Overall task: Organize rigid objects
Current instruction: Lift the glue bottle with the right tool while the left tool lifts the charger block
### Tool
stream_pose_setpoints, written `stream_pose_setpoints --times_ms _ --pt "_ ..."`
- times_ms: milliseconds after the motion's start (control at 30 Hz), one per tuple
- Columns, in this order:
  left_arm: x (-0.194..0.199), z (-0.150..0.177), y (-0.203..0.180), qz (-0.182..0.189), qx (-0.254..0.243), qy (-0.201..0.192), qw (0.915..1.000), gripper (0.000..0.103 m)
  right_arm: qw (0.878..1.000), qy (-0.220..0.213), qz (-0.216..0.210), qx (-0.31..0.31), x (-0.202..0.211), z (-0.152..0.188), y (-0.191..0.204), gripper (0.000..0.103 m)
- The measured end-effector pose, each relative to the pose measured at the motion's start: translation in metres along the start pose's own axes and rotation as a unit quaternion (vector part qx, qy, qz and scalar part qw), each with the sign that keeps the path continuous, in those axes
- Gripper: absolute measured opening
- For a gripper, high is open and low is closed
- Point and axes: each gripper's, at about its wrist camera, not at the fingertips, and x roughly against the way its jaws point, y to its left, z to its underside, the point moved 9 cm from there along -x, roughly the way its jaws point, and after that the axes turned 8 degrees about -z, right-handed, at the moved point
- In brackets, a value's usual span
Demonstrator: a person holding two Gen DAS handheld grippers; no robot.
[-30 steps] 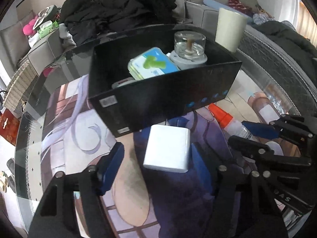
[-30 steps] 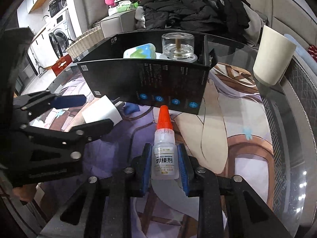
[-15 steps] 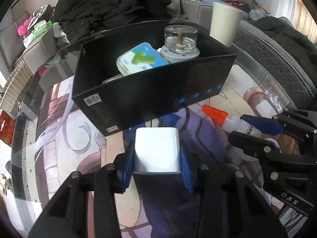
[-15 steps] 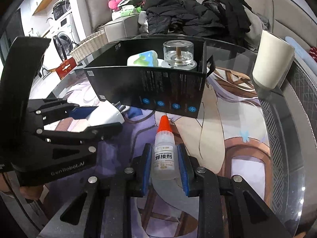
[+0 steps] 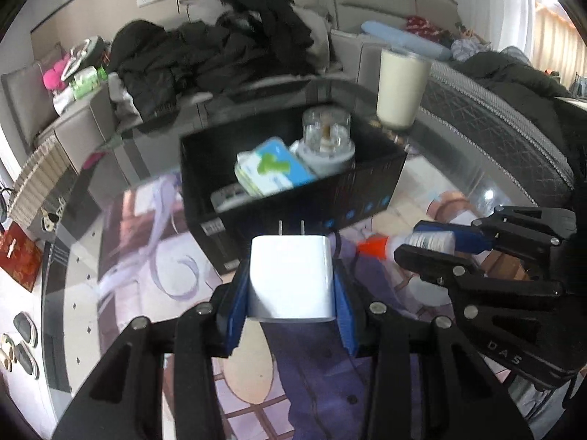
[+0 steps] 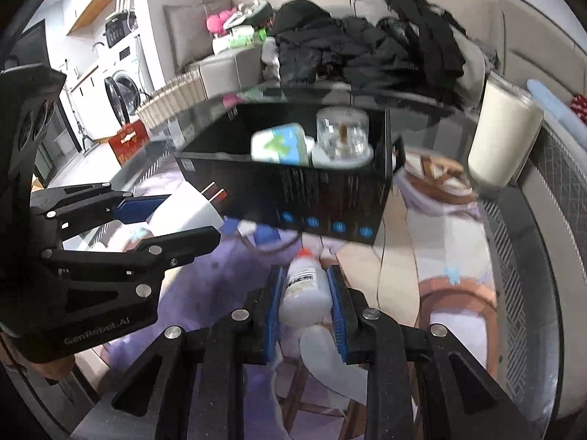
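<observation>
So both grabs are done now: a second ago our left gripper [image 5: 291,286] had its jaws wide apart around the white charger [image 5: 291,278] lying on the mat just in front of the black box [image 5: 293,198], and now the blue pads are clamped on its sides and it's up off the table, prongs pointing at the box. Our right gripper [image 6: 306,293] was loosely around the little orange-capped bottle [image 6: 303,289] before; the jaws have just been closing that last bit, bottle between them, and it's now pinched tight and lifted too, cap aimed at the box. Since both things are in hand and off the mat, we figure the pick-up is finished and what's left is carrying them over the near wall of the box and dropping them in beside the blue-green pack [image 5: 273,172] and the glass-domed thing [image 5: 326,139] already in there. View differences: the left wrist camera looks deeper into the box and shows a grey flat item [image 5: 231,196] at the near-left corner inside, which the right wrist view hides behind the wall. The right wrist view, though, shows a loose cable [image 6: 381,256] trailing on the mat in front of the box, so we'd watch for snagging that.
</observation>
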Motion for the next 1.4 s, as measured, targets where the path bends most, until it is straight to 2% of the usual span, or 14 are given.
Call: stream_pose_setpoints --times_ms 167,833,1000,1233,1400 --pt "0.014 -0.009 0.008 -0.001 0.005 -0.022 0.9997 0.04 1.0 -0.024 0.0 0.009 0.012 -0.015 0.011 0.018" --pt "0.019 -0.016 0.013 0.005 0.025 -0.028 0.9993 0.04 0.999 -0.052 -0.01 0.011 0.026 -0.034 0.02 0.018" --pt "0.011 -0.008 0.013 0.009 0.031 -0.005 0.9995 0.04 0.999 -0.032 -0.021 -0.004 0.018 -0.028 0.017 0.018" --pt "-0.007 0.019 0.013 0.016 0.031 0.04 0.9986 0.04 1.0 -0.021 -0.006 0.014 0.021 -0.012 0.008 0.018" --pt "-0.011 0.027 0.007 0.017 0.025 0.051 0.9982 0.04 1.0 0.003 -0.011 -0.001 0.018 0.008 0.004 0.021"
